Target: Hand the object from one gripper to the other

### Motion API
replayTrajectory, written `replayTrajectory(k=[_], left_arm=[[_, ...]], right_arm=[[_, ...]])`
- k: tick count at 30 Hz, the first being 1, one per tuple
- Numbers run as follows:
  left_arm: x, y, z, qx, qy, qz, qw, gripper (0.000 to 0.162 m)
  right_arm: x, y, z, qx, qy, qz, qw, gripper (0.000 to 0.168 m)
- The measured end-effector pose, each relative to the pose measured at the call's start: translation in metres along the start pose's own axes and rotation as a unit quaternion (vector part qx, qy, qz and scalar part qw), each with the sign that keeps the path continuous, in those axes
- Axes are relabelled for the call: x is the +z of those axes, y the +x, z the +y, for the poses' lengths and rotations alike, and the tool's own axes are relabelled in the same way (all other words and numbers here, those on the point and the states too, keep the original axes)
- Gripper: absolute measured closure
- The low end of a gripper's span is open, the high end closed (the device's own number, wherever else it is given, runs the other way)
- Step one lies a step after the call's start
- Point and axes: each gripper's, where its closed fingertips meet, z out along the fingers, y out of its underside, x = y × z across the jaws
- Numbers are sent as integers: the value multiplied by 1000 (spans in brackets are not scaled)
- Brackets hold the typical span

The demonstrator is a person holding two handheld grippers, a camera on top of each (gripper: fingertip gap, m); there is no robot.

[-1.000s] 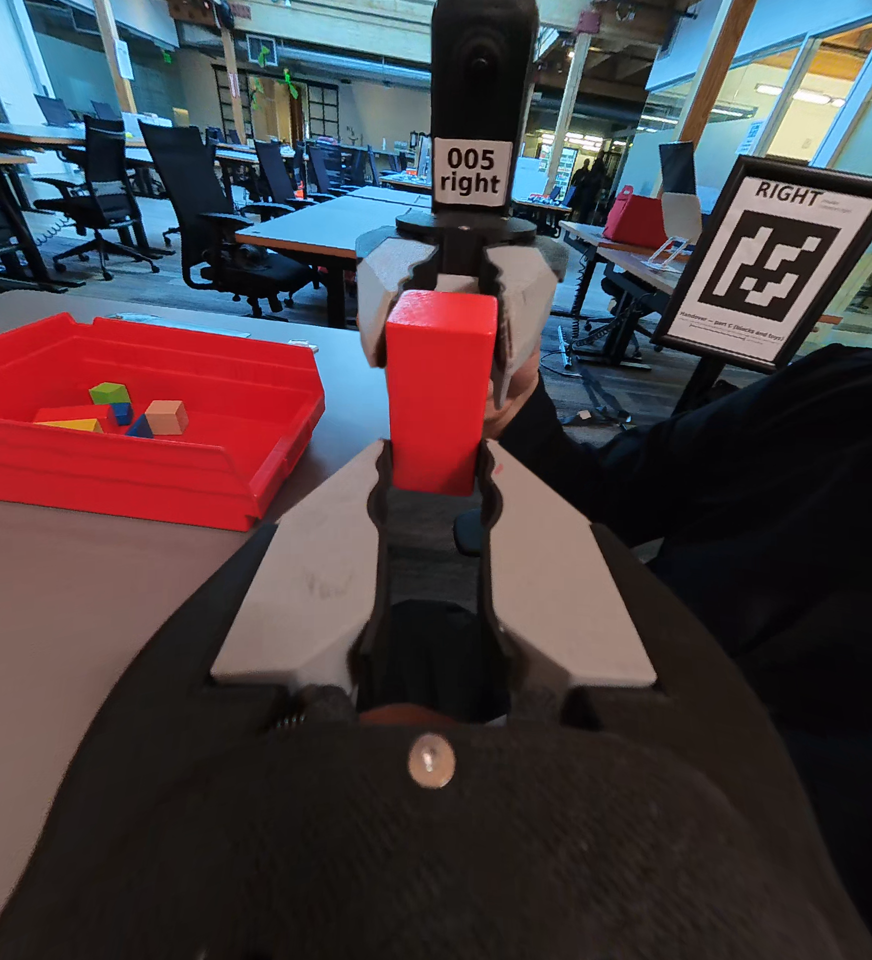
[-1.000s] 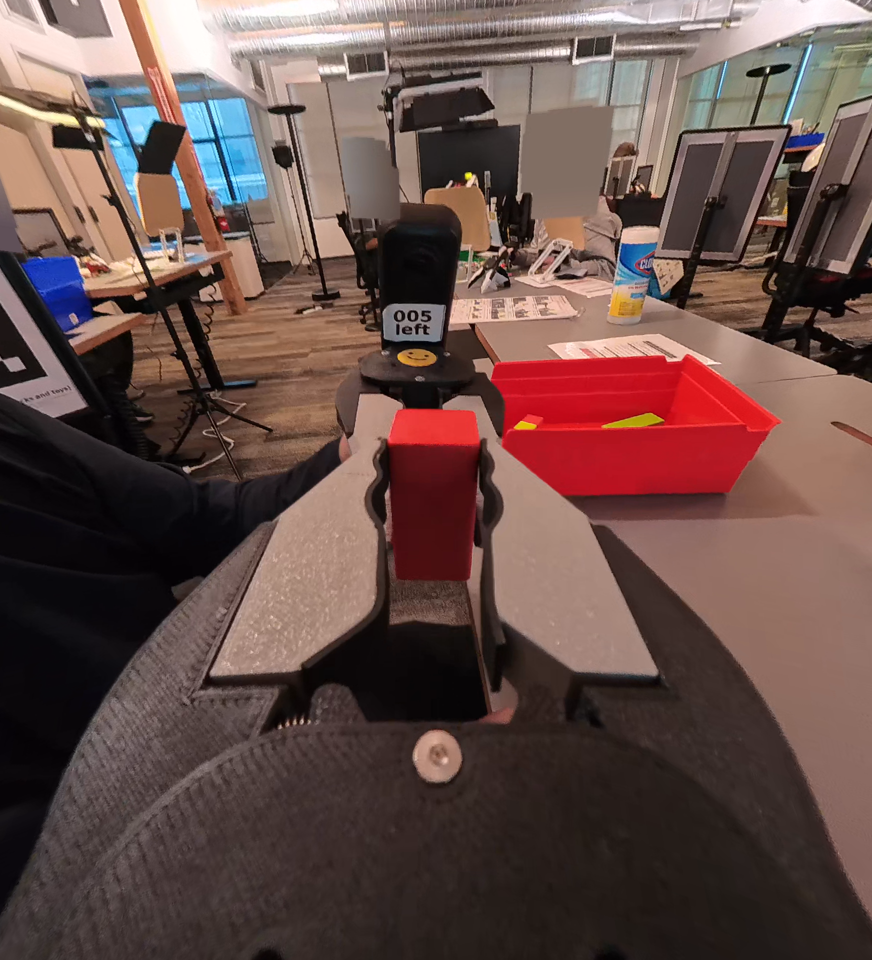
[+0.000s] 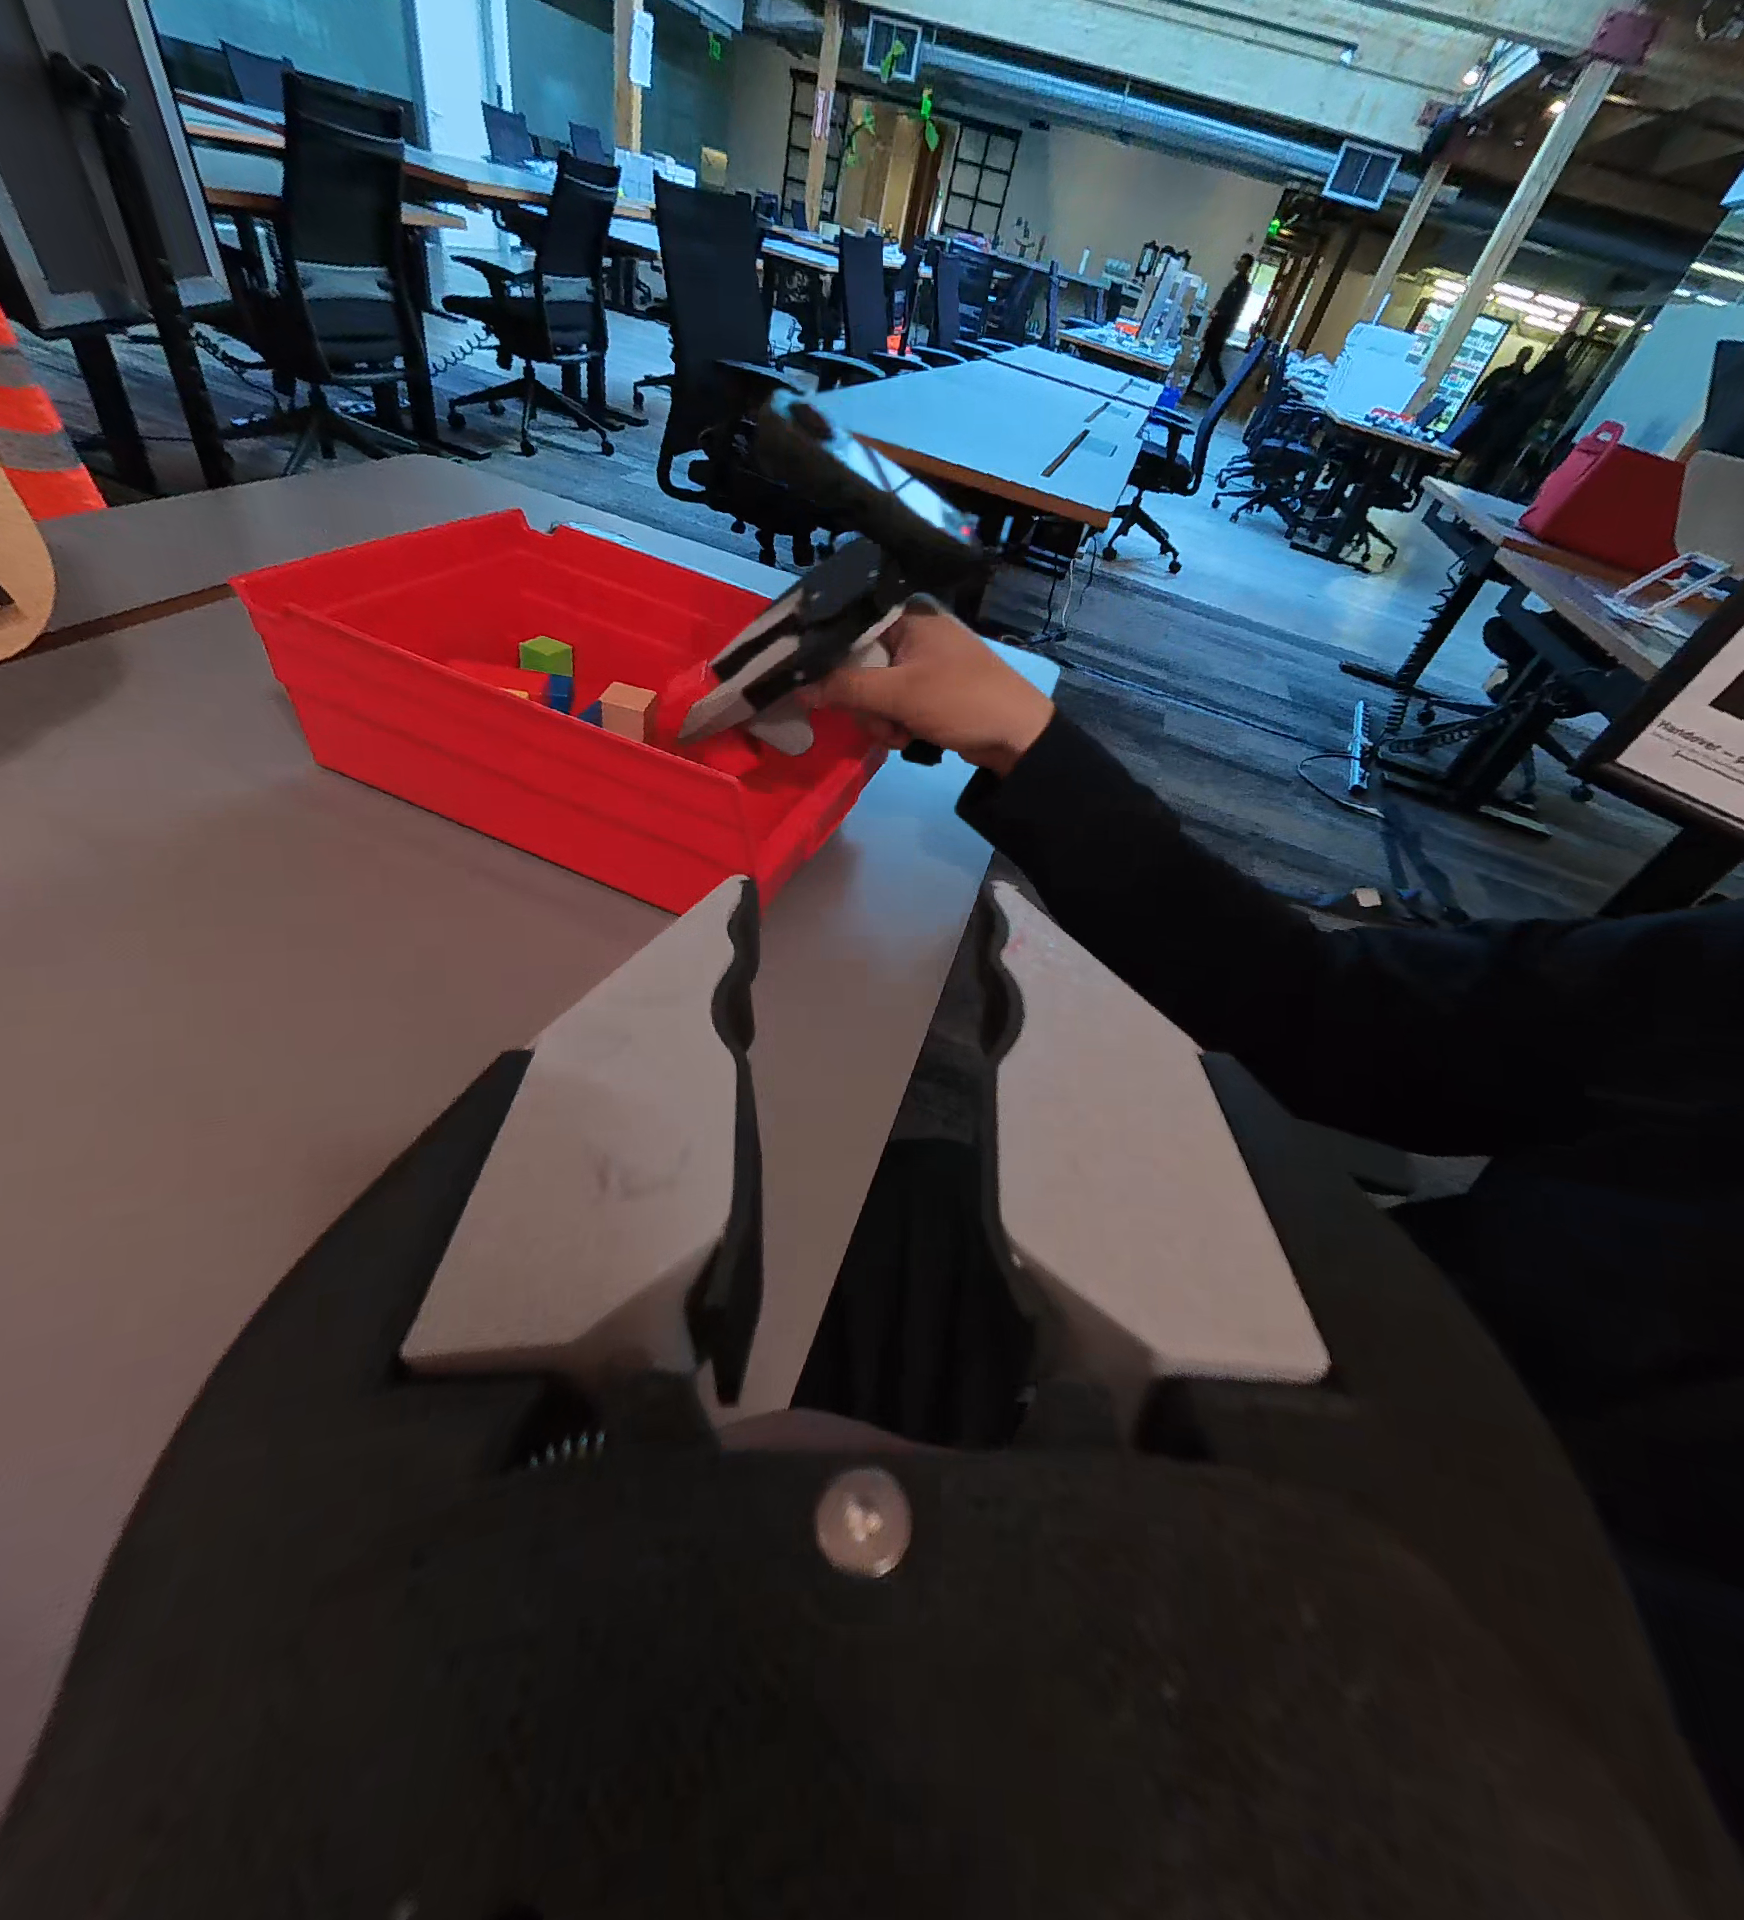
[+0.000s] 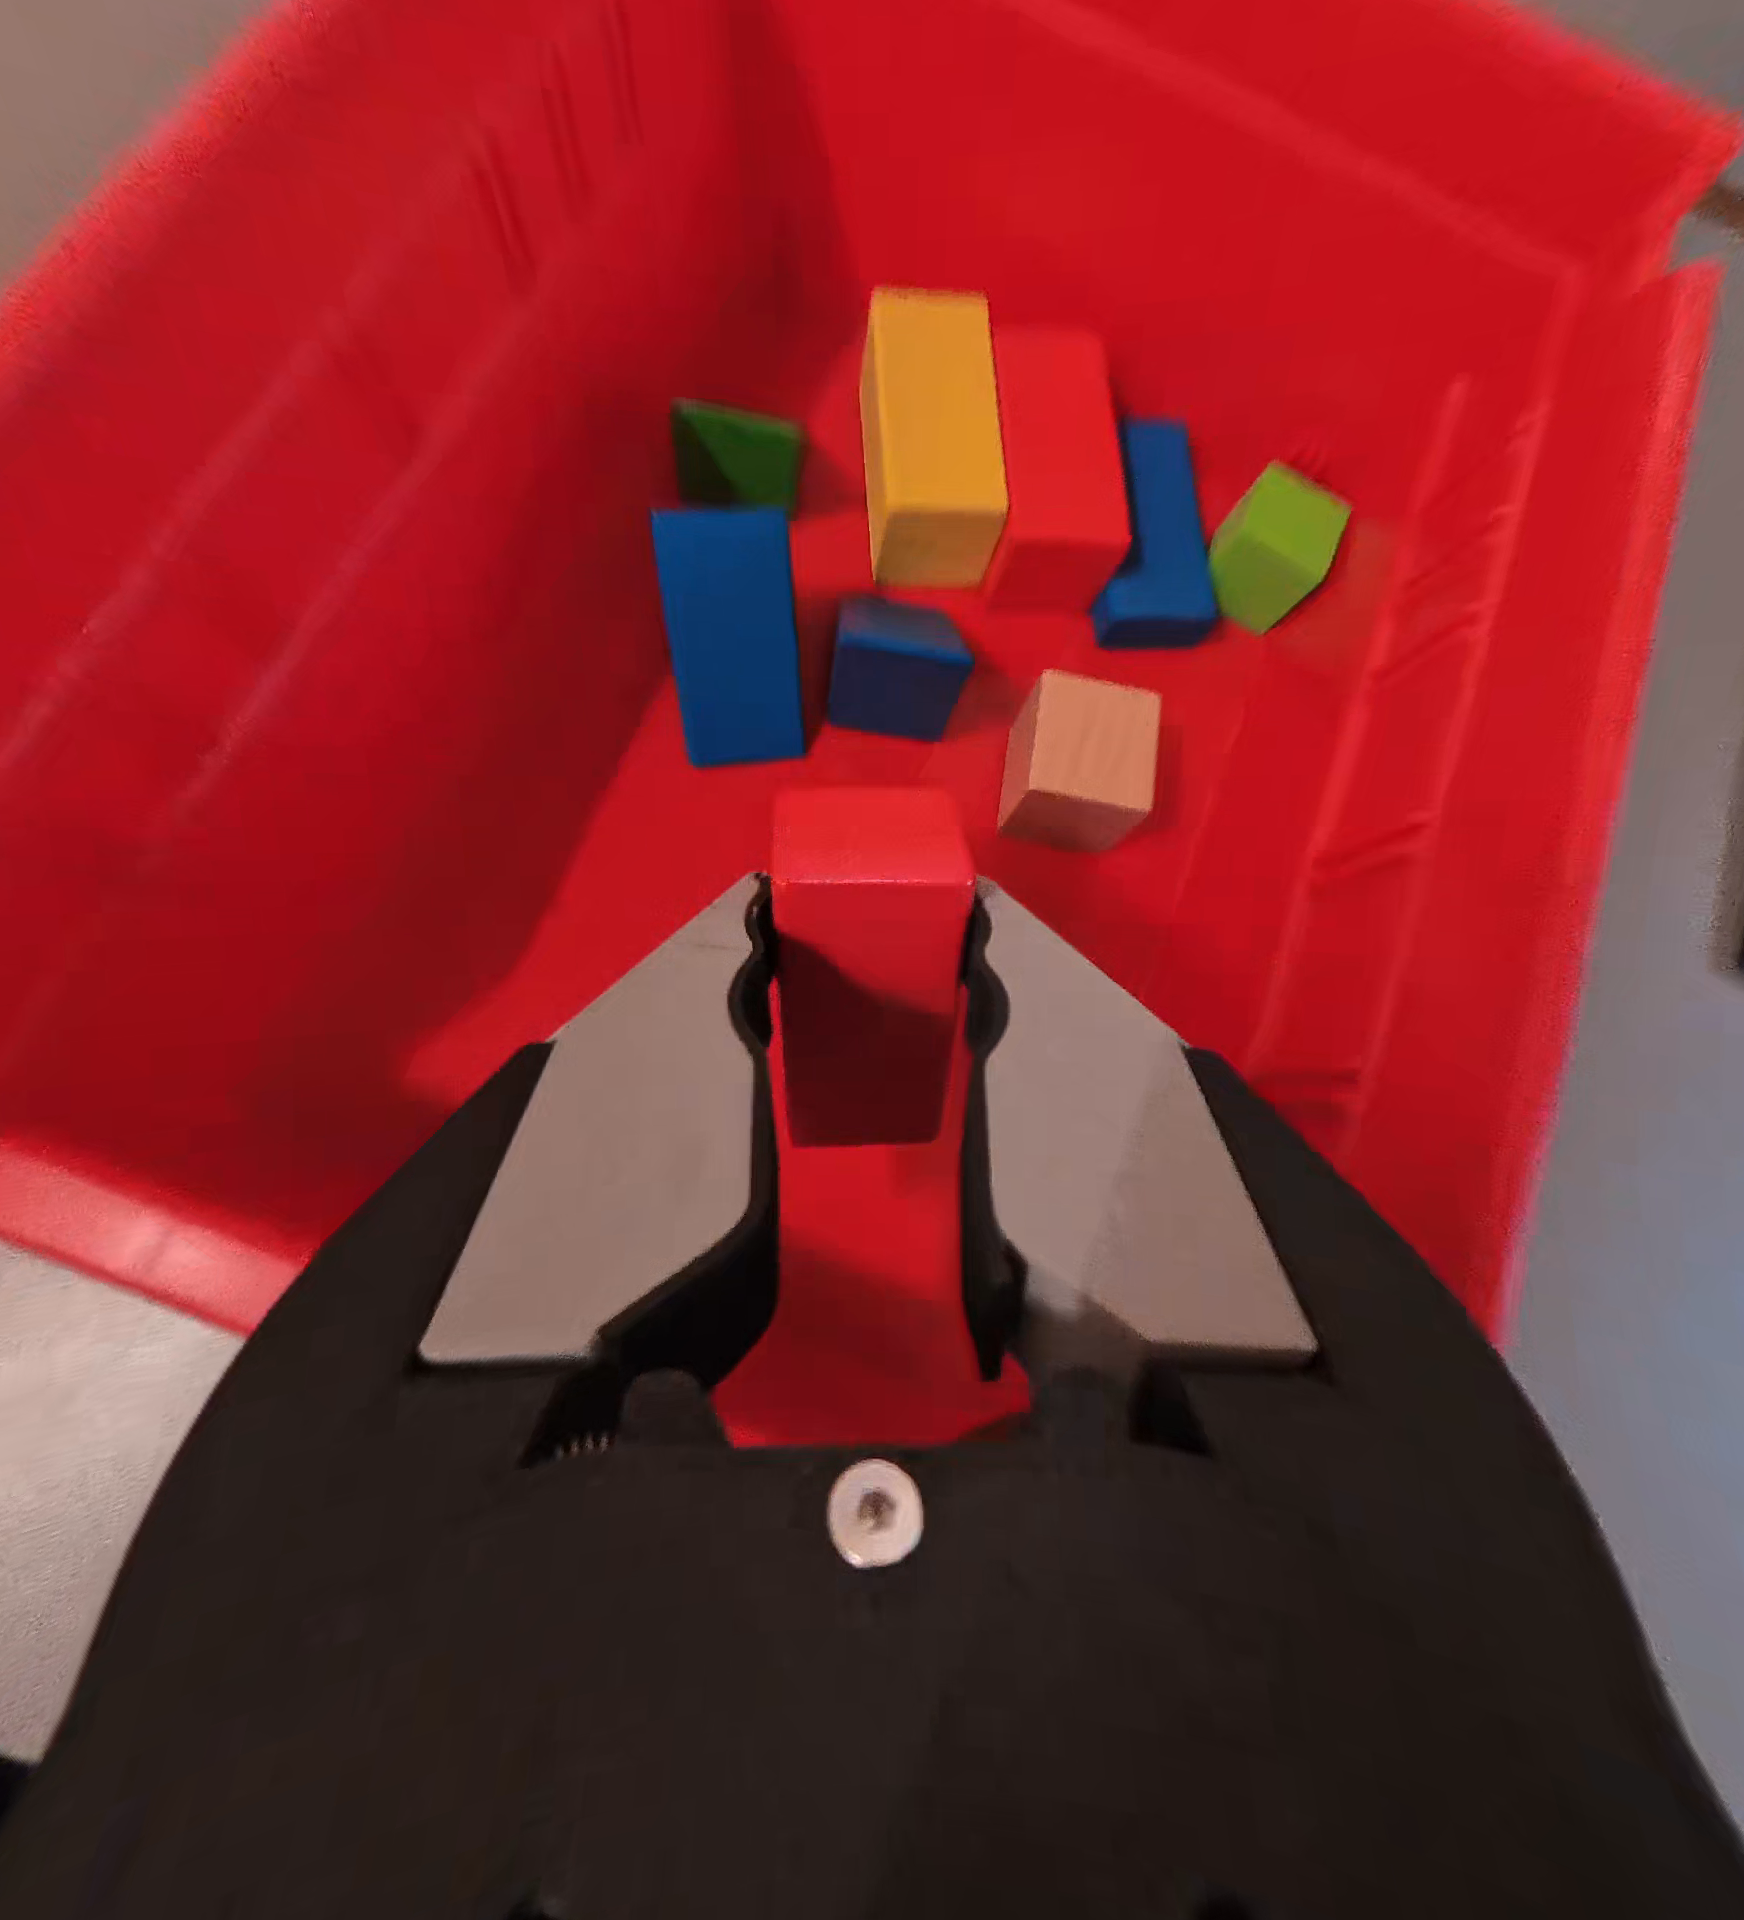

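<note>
Change: right gripper has carried the red block away from the left gripper and into the red bin.
Right fingers: clamped on the block, above the bin floor, near a tan cube.
Left fingers: spread, empty, over the grey table at the bin's near corner.

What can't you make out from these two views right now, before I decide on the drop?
- Right wrist view: whether the red block touches the red bin floor; the right hand-held gripper covers its lower end, and motion blur smears the walls.
- Left wrist view: the same block is hidden behind the right gripper's fingers.
- Left wrist view: several bin blocks sit behind the near wall; the left hand-held gripper is open, empty.
</note>
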Motion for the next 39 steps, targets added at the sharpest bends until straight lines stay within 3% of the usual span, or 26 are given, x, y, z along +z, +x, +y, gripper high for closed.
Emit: replayTrajectory(k=[14,21,27,31,34,39], left_arm=[[-12,-11,0,-12,5,-3,1000,123],[-31,-32,-3,-14,10,-44,999,122],[-79,-73,-6,-5,10,-162,987,121],[-136,-135,18,-3,-44,-341,939,121],[-185,-175,54,-32,-120,-450,884,117],[-247,-218,101,-81,-188,-557,805,112]], right_arm=[[44,15,15,-39,-137,43,989,135],[40,17,7,-27,-111,40,993,129],[11,15,-11,-19,-50,25,998,123],[-25,6,-39,-13,37,3,999,125],[-54,-5,-60,-11,103,-13,995,129],[-79,-26,-73,-29,146,-34,988,130]])
